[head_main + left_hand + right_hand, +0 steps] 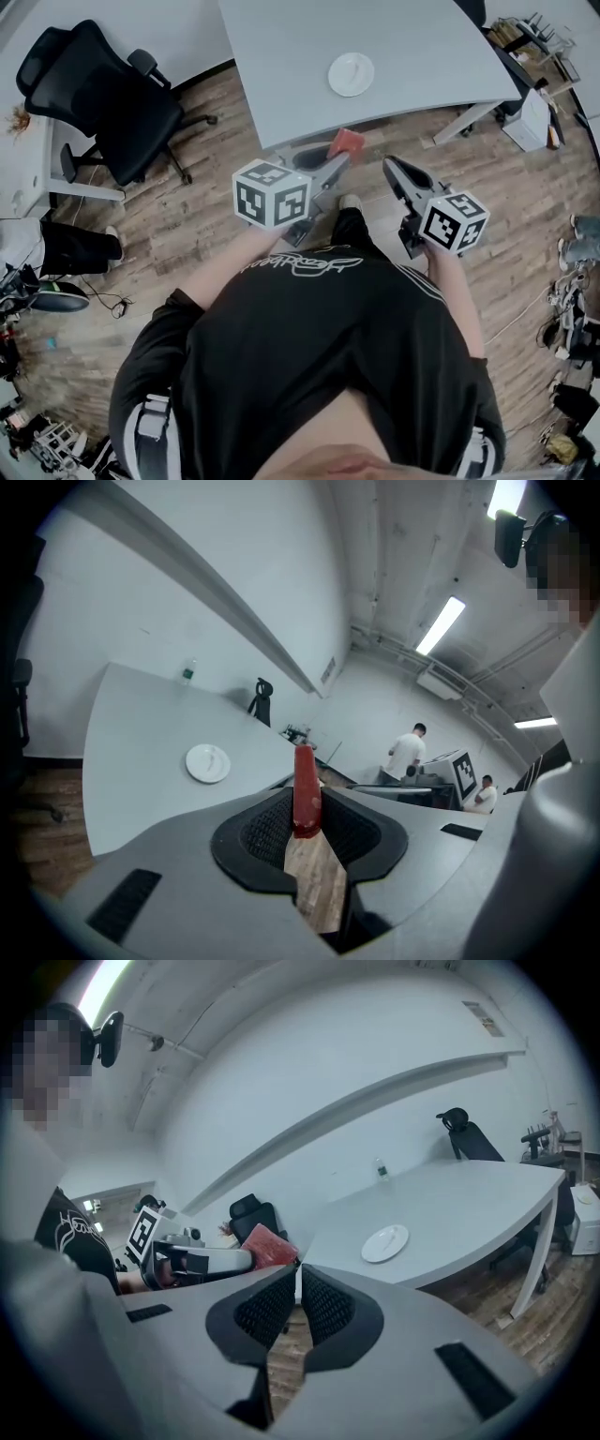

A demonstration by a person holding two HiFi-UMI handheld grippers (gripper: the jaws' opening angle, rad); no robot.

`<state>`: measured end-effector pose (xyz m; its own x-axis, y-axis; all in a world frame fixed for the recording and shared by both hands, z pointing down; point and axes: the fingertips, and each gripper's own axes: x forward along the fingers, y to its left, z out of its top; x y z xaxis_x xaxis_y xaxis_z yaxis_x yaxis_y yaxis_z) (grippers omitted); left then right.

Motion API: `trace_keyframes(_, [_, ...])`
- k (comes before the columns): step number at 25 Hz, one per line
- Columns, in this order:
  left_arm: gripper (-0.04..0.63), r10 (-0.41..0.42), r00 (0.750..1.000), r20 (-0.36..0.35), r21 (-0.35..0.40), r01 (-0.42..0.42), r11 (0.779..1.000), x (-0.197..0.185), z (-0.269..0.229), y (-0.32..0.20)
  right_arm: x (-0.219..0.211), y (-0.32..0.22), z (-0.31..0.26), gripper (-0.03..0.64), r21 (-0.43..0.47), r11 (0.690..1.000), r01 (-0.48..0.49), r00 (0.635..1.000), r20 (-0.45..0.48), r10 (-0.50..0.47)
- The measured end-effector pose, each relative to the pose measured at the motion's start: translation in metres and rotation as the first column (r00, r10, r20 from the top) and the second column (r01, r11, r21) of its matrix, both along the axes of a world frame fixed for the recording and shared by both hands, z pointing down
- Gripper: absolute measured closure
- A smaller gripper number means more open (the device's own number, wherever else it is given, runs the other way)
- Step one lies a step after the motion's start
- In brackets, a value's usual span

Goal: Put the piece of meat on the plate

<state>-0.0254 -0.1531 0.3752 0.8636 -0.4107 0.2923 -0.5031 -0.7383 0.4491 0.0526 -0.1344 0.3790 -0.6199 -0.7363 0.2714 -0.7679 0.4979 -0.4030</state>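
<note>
Left gripper (337,161) pinched a flat red piece of meat (348,142) between its pads, edge-up in the left gripper view, and held it in the air by the near edge of the grey table (281,66). Farther in on that tabletop lay the white plate (351,74), well apart from the meat. Right gripper (388,166) hung just beside the left one above the wooden floor (206,216), its jaws pressed together with nothing between them.

Left hand-held gripper (339,161) clamps meat (349,142), right one (298,1281) closed.
</note>
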Motion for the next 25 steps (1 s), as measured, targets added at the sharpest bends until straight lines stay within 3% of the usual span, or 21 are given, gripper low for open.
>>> trace_keyframes(16, [0.505,-0.094,0.991,0.090,-0.068,0.100,0.993,0.045,0.019,-0.115,0.042,-0.140,0.020,0.595,-0.049,0.993,0.112,0.992,0.068,-0.108])
trace_keyframes(25, [0.505,-0.145,0.984,0.107,-0.076,0.153,0.985,0.060,0.023,-0.180,0.057,-0.207,0.021,0.595,-0.056,0.984,0.169,0.985,0.050,-0.167])
